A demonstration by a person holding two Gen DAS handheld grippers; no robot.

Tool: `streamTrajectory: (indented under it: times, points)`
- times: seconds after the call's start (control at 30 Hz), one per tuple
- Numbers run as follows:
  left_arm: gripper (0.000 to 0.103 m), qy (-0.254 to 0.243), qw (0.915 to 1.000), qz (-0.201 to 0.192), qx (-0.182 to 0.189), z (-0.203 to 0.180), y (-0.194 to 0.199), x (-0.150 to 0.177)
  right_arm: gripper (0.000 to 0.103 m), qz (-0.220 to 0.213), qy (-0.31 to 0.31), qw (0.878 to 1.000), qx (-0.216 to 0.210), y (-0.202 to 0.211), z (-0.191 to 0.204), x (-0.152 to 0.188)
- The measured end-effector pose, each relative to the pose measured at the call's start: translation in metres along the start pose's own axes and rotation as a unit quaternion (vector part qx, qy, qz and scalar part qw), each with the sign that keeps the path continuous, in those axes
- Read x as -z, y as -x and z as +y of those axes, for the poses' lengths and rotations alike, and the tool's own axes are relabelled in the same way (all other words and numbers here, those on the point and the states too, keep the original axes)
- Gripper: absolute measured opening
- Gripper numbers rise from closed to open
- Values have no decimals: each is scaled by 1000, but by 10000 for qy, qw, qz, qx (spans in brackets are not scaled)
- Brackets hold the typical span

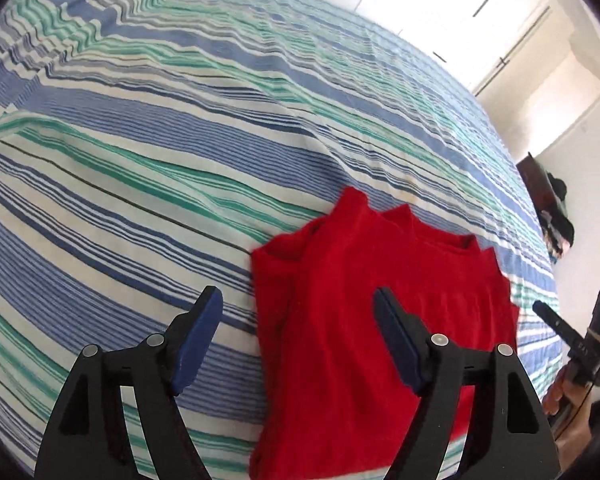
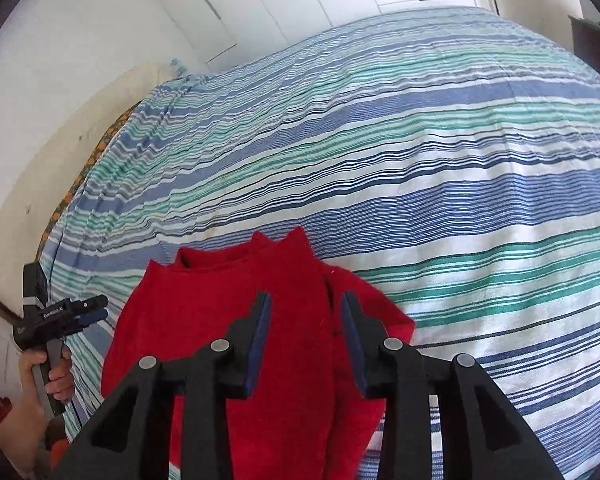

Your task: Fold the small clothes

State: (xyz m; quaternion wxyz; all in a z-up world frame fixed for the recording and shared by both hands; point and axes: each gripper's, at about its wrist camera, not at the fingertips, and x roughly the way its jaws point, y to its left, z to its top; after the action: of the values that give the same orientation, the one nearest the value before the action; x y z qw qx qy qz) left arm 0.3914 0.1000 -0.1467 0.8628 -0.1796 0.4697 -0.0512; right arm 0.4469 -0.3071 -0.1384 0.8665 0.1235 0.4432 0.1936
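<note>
Garment: red top (image 1: 364, 320) lying on the bed near its front edge, sides already turned in, neckline away from the person.
Left gripper (image 1: 296, 340): spread wide, nothing pinched; one finger over the bedsheet, the other above the red cloth.
Right gripper (image 2: 305, 340): partly spread over the top's right fold, pads clear of the cloth, holding nothing.
Step, as judged: side folds laid, next likely the fold from hem toward neckline.
Doing it well: pinch both bottom corners through all layers, lift together, carry evenly toward the neckline, lay down without dragging the folded sides loose.
Risk: soft cloth may slip or bunch if only the top layer is caught.
Surface: striped bedsheet (image 2: 460, 160) in blue, green and white, slightly rippled.
Room: white cupboard doors (image 2: 260, 0) beyond the bed; bright light.
</note>
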Motion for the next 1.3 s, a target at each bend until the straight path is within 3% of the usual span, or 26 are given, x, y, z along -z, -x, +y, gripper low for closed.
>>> streamTrajectory:
  times: [0.07, 0.13, 0.2, 0.27, 0.3, 0.37, 0.43, 0.5, 0.57, 0.63, 0.67, 0.7, 0.77, 0.83, 0.9, 0.93, 1.0, 1.07, 1.13, 1.23, 1.3]
  points:
    - [80, -562, 9983, 18, 134, -22, 1, 19, 36, 171, 819, 9955, -436, 8, 35, 22]
    - [81, -826, 9958, 386, 77, -33, -19, 32, 36, 471, 1294, 9879, -713, 1, 58, 49]
    - [81, -651, 9928, 884, -478, -23, -46, 39, 36, 982, 1309, 9854, -463, -20, 50, 77]
    - [76, -261, 9935, 1013, -457, -2, -46, 46, 27, 1386, 1121, 9839, 94, -32, 22, 102]
    - [75, -91, 9953, 903, -352, 6, -34, 48, 20, 1313, 953, 9867, 110, -25, 11, 106]
    - [79, 4, 9981, 552, -288, 14, -4, 52, 20, 1080, 800, 9905, 302, 4, 7, 107]
    - [86, -6, 9993, 293, -235, 13, 14, 59, 20, 786, 1038, 9912, 258, 32, 22, 106]
    - [88, -89, 9989, 408, -222, 9, 9, 67, 22, 597, 1197, 9910, 68, 43, 37, 104]
    - [85, -266, 9949, 776, -589, 4, -13, 82, 26, 605, 1125, 9917, -121, 35, 43, 107]
    - [80, -521, 9858, 1059, -1191, 6, -32, 96, 31, 920, 925, 9914, 119, 10, 33, 120]
    - [80, -569, 9862, 967, -1215, 6, -30, 100, 31, 1235, 780, 9888, 292, -4, 25, 131]
    - [80, -593, 9851, 942, -1308, 4, -25, 100, 31, 1258, 562, 9903, 164, -8, 14, 139]
    - [78, -612, 9839, 909, -1409, -4, -8, 101, 30, 943, 143, 9954, 124, 11, 7, 138]
    - [82, -806, 9853, 654, -1354, -13, 13, 111, 36, 666, 37, 9974, 258, 38, 15, 137]
    - [94, -986, 9832, 440, -1474, -21, 30, 130, 69, 326, 247, 9988, 251, 67, 29, 146]
    - [96, -1022, 9818, 373, -1558, -20, 33, 141, 74, 179, 347, 9987, 340, 79, 34, 155]
    - [96, -1017, 9797, 509, -1651, -18, 26, 163, 77, 97, 470, 9975, 517, 93, 41, 177]
    - [97, -867, 9789, 686, -1720, -12, 11, 182, 77, 278, 441, 9955, 797, 90, 42, 206]
    - [100, -943, 9786, 300, -1802, -8, 17, 199, 78, 522, 264, 9929, 1034, 80, 34, 234]
    - [101, -1097, 9746, 115, -1948, -10, 14, 207, 80, -36, 395, 9928, 1130, 85, 34, 261]
    - [102, -1060, 9751, 86, -1944, -10, 11, 206, 85, -18, 493, 9910, 1241, 80, 36, 263]
